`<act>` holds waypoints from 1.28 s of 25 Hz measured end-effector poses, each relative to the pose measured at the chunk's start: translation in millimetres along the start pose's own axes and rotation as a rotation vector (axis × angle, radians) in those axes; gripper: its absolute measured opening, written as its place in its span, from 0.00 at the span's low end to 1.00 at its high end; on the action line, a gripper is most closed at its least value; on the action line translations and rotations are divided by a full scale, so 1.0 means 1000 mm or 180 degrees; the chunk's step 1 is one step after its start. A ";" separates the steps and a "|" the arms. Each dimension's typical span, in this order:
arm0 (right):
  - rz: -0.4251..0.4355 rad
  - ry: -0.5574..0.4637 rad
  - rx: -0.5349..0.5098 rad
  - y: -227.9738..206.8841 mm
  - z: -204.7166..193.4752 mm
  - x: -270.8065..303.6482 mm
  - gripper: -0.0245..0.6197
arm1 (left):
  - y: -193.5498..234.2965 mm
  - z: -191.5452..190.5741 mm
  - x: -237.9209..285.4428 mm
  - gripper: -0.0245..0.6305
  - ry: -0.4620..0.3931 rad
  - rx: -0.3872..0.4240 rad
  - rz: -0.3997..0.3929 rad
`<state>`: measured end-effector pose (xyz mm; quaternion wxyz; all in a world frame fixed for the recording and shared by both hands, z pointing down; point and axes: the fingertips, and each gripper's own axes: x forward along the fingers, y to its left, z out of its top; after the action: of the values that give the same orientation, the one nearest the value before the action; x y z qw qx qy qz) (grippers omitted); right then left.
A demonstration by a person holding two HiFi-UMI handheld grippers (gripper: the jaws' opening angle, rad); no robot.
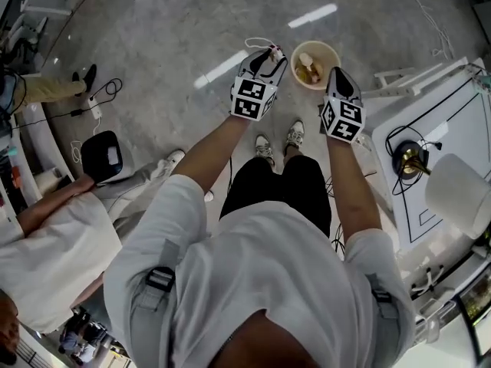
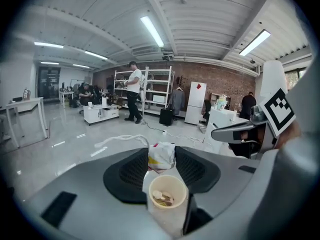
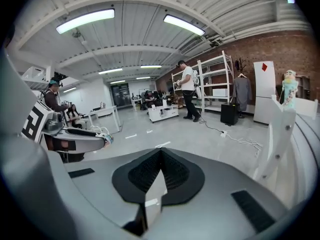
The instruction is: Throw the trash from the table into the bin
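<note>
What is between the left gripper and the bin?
Only the crumpled white wrapper, clamped in the left gripper; the stretch to the bin is otherwise bare, as the left gripper view shows.

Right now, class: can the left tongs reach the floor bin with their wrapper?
Probably yes: the left tongs, gripping the wrapper, hang beside the open bin, with nothing between.

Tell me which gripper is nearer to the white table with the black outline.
Right. The right gripper hangs over the floor beside the white table with the black outline; the left gripper, shut on a crumpled white plastic bag, is farther off, beyond the right one.
</note>
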<state>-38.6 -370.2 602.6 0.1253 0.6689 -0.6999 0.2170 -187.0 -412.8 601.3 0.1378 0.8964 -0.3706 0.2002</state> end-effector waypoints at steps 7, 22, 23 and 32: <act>-0.0087 0.0139 0.0075 -0.034 -0.084 0.050 0.05 | -0.017 -0.073 0.084 0.32 0.0178 0.0123 -0.0271; -0.0309 0.0324 0.0141 -0.123 -0.287 0.149 0.05 | -0.057 -0.300 0.291 0.32 0.0722 0.0635 -0.0953; -0.0321 0.0331 0.0144 -0.128 -0.296 0.152 0.05 | -0.060 -0.313 0.302 0.32 0.0779 0.0659 -0.0987; -0.0387 0.0399 0.0194 -0.164 -0.335 0.174 0.05 | -0.062 -0.383 0.350 0.37 0.1247 0.0647 -0.1075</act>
<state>72.3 -367.6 998.4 0.1614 0.6987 -0.6418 0.2716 -14.5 -432.2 1094.3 0.1476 0.8989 -0.1603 0.3801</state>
